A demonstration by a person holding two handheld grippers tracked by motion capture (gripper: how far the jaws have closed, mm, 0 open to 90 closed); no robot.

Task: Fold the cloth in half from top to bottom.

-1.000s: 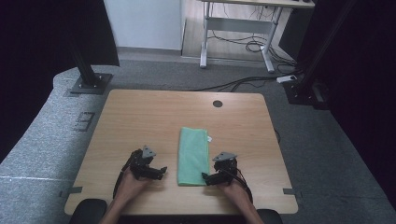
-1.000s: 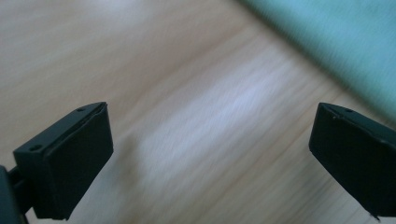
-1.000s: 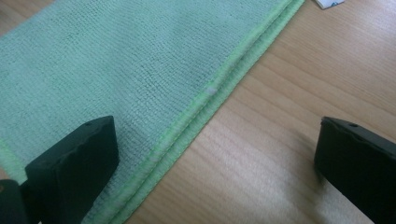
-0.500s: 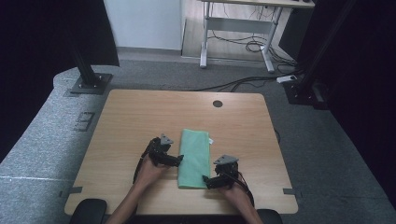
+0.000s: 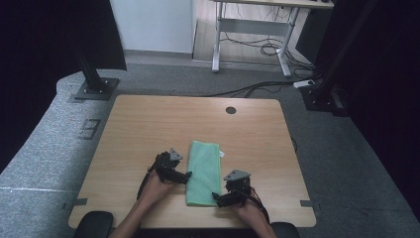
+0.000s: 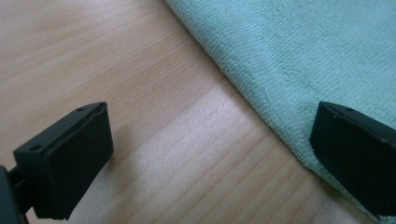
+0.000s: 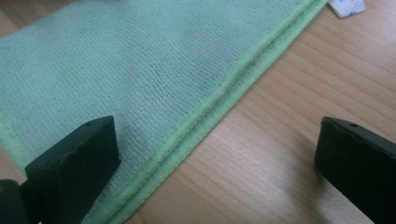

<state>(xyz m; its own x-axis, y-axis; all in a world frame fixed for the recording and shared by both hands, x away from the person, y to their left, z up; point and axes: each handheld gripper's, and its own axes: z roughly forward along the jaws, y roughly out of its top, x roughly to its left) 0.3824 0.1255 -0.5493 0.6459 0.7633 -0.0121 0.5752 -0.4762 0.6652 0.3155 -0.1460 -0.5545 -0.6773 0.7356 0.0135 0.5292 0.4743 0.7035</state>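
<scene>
soft green folded cloth (image 7: 140,70), looped and matt, maybe microfibre; pale wooden table (image 6: 116,60), smooth, faint satin grain.

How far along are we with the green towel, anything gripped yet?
Done: the green towel already lies folded into a narrow strip on the wooden table, doubled edges visible in the right gripper view. In hand: the left gripper and the right gripper are both open, each straddling a long edge near the towel's near end. Left: nothing is gripped yet; closing on the edges and probably another fold.
</scene>
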